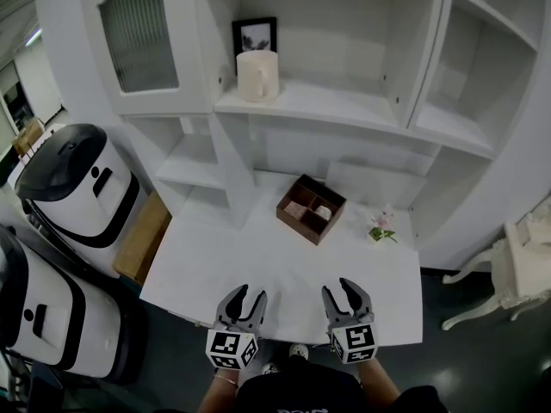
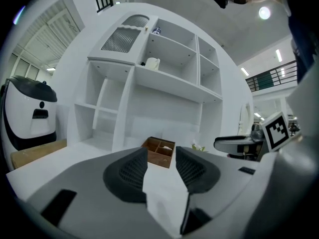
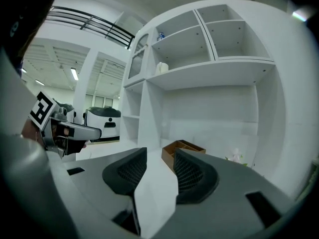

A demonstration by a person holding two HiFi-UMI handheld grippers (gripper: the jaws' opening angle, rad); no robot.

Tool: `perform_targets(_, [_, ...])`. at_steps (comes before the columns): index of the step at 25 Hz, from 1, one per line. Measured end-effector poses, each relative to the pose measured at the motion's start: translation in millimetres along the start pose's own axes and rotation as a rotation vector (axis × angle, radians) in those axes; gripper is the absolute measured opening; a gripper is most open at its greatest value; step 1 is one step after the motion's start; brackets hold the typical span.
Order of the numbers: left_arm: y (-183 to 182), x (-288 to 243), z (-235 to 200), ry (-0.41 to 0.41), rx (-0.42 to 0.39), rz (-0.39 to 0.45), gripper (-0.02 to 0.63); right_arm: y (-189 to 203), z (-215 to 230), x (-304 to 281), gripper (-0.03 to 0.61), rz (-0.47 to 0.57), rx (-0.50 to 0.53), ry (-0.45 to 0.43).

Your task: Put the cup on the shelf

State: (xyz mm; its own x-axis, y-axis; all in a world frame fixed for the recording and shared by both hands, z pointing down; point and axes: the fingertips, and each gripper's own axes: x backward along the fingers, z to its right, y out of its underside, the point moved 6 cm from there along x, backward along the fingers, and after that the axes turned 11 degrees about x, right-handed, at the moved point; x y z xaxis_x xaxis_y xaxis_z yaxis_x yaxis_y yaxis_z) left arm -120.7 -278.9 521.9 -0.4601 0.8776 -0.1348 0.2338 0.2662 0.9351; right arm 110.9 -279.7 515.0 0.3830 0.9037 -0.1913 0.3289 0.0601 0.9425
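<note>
A cream cup (image 1: 257,76) with a handle stands upright on the white shelf (image 1: 336,103), in front of a black picture frame (image 1: 255,34). It also shows small in the left gripper view as the cup (image 2: 152,63) and in the right gripper view as the cup (image 3: 162,67). My left gripper (image 1: 248,295) and right gripper (image 1: 347,289) hover side by side over the near edge of the white table (image 1: 224,269), far below the cup. Both are open with nothing between the jaws, as the left gripper (image 2: 162,156) and right gripper (image 3: 160,156) show.
A brown wooden compartment box (image 1: 311,207) and a small flower sprig (image 1: 381,226) sit at the table's back. Two white-and-black machines (image 1: 77,188) and a cardboard box (image 1: 142,235) stand to the left. A white chair (image 1: 525,265) is at the right.
</note>
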Motion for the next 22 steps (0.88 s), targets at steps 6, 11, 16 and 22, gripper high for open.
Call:
perform_targets(6, [6,-1,6,0.014,0.009,-0.003,0.061,-10,-2,-3,0.06,0.028,0.013,-0.018])
perform_targets(11, [8,-2,8,0.028,0.042,0.007,0.005,-14,-3,-3,0.011,0.06,-0.007,-0.025])
perform_targets(16, [8,-4,9,0.04,0.044,0.011,0.003,-15,-5,-4,0.009,0.069,-0.018,-0.02])
perform_targets(22, [6,-5,7,0.034,0.047,0.021,0.003,-13,-8,-9,0.008,0.043,-0.005,-0.03])
